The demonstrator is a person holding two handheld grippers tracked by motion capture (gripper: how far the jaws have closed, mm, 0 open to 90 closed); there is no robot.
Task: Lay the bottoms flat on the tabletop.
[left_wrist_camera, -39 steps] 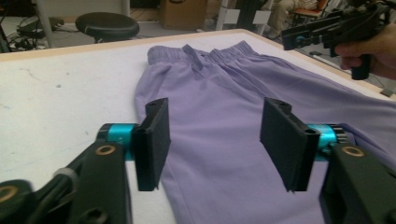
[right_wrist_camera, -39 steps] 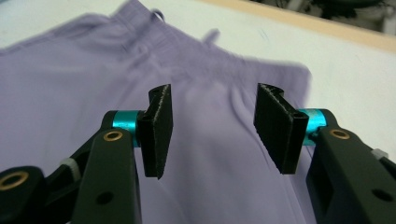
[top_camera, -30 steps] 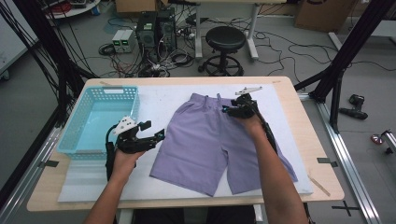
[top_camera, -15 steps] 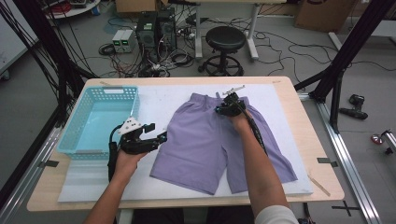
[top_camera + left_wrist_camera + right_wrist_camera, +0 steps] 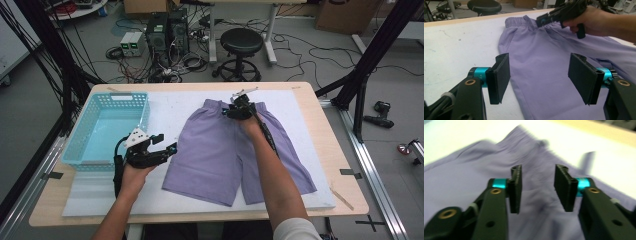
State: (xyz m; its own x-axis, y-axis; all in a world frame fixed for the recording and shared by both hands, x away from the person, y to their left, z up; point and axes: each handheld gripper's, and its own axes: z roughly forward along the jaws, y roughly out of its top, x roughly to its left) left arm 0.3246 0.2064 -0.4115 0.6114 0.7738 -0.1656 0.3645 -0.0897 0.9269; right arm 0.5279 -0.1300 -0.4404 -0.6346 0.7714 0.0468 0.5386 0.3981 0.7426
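A pair of lilac shorts (image 5: 235, 150) lies flat on the white mat (image 5: 170, 110) that covers the tabletop (image 5: 325, 130), in the middle of the high view, waistband toward the top of the frame and both legs pointing to the bottom. The right tongs (image 5: 234, 109) hover over the elastic waistband just above the frame's centre; their jaws have just been closing but stand apart, with nothing pinched between the pads, and the right gripper view, though blurred, shows purple cloth beneath the gap. The left tongs (image 5: 165, 145) sit left of centre, just beside the left leg's outer edge, jaws spread with no cloth in them. A light-blue plastic basket (image 5: 82, 135) stands at the left of the frame on the tabletop.
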